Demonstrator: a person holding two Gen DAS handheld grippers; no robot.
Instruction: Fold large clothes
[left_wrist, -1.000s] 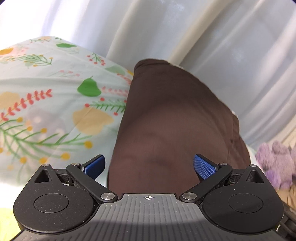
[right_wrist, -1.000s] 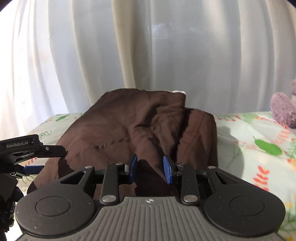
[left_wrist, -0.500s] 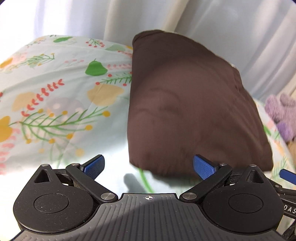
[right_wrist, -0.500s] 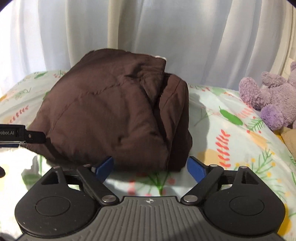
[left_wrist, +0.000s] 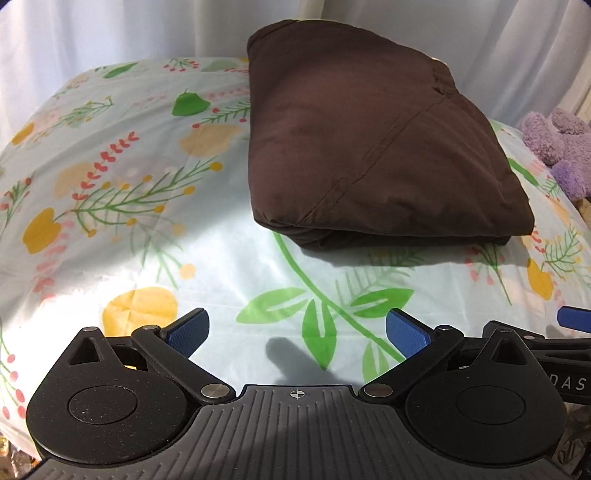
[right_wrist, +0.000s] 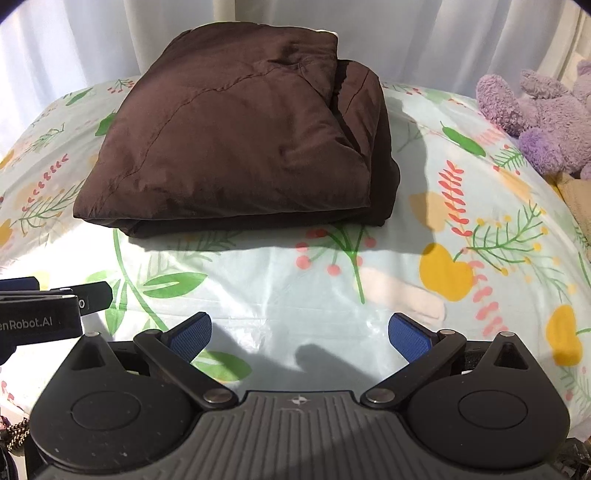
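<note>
A dark brown garment (left_wrist: 362, 147) lies folded into a thick rectangular bundle on the floral bed sheet (left_wrist: 129, 206). It also shows in the right wrist view (right_wrist: 243, 147), with its layered edges at the right side. My left gripper (left_wrist: 297, 330) is open and empty, held back from the bundle's near edge. My right gripper (right_wrist: 301, 332) is open and empty too, also short of the bundle. The left gripper's body shows at the left edge of the right wrist view (right_wrist: 40, 314).
A purple plush toy (right_wrist: 543, 118) sits at the right side of the bed, also in the left wrist view (left_wrist: 557, 147). White curtains (right_wrist: 424, 37) hang right behind the bundle. The sheet (right_wrist: 480, 229) curves down at the sides.
The right gripper has opened and let go of the brown garment. Both grippers have drawn back from the bundle, which now lies farther away on the sheet.
</note>
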